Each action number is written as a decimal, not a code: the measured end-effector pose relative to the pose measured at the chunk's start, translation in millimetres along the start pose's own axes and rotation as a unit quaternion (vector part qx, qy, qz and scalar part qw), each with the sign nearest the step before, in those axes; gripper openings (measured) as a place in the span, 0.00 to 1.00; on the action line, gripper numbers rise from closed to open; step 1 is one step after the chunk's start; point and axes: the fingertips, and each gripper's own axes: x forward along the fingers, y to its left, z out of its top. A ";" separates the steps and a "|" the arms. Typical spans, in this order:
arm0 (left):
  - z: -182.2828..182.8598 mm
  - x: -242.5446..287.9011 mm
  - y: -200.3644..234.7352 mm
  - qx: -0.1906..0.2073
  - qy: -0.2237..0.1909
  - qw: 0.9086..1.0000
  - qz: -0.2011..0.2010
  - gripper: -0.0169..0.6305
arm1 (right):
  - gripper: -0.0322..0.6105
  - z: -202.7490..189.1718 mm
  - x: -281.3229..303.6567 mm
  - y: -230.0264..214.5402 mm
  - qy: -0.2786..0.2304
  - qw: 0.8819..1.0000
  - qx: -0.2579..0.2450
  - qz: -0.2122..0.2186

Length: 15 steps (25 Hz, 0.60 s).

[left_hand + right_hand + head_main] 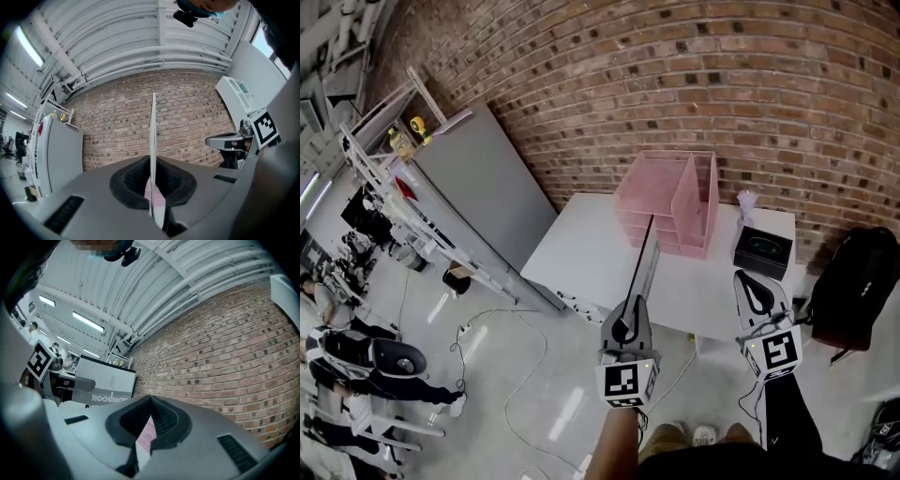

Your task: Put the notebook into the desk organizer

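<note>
A thin grey notebook (643, 258) stands edge-on in my left gripper (628, 314), which is shut on its lower edge. Its top corner points at the pink desk organizer (661, 192) on the white table (581, 253); it hangs short of the organizer. In the left gripper view the notebook (153, 131) rises as a thin vertical line between the pads of that gripper (152, 176). My right gripper (755, 286) hovers over the table's front right, shut with nothing in it. In the right gripper view (149, 413) the notebook's cover (110, 380) shows to the left.
A black box (763, 248) and a small white object (746, 202) sit on the table right of the organizer. A black backpack (858, 281) lies on the floor at the right. A grey cabinet (478, 187) stands left of the table, with cables on the floor. A brick wall is behind.
</note>
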 end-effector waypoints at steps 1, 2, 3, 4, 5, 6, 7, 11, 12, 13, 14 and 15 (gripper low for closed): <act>0.8 2.2 1.8 0.000 -0.001 1.000 0.000 0.06 | 0.08 0.3 3.6 0.3 -0.001 1.000 0.001 0.000; 0.7 4.2 3.9 -0.001 -0.001 1.000 0.001 0.06 | 0.08 -0.2 7.2 1.0 0.000 1.000 0.001 0.001; -0.1 6.3 6.5 -0.001 -0.001 1.000 0.002 0.06 | 0.08 -1.3 10.9 1.9 0.000 1.000 0.001 0.002; -1.4 8.8 9.6 -0.003 -0.001 1.000 0.003 0.06 | 0.08 -2.7 14.9 2.9 0.001 1.000 0.001 0.004; -3.0 12.0 13.3 -0.005 0.000 1.000 0.005 0.06 | 0.08 -4.4 19.4 3.8 0.002 1.000 0.000 0.006; -4.9 15.7 17.5 -0.007 0.000 1.000 0.007 0.06 | 0.08 -6.4 24.5 4.7 0.003 1.000 -0.001 0.007; -7.2 20.1 21.9 -0.009 -0.001 1.000 0.007 0.06 | 0.08 -8.6 30.2 5.5 0.005 1.000 -0.002 0.008; -18.1 45.1 37.8 -0.016 0.001 1.000 0.003 0.06 | 0.08 -17.4 58.6 1.1 0.005 1.000 -0.005 0.001; -19.9 52.3 41.2 -0.018 0.001 1.000 0.000 0.06 | 0.08 -19.3 66.3 -1.8 0.005 1.000 -0.005 -0.004; -21.8 59.4 45.1 -0.021 0.001 1.000 -0.004 0.06 | 0.08 -21.0 74.0 -4.6 0.006 1.000 -0.006 -0.010; -24.1 66.9 49.7 -0.025 0.001 1.000 -0.008 0.06 | 0.08 -22.5 81.9 -6.8 0.007 1.000 -0.007 -0.014; -27.0 74.6 55.0 -0.030 0.002 0.999 -0.012 0.06 | 0.08 -23.9 89.9 -8.1 0.009 1.000 -0.008 -0.018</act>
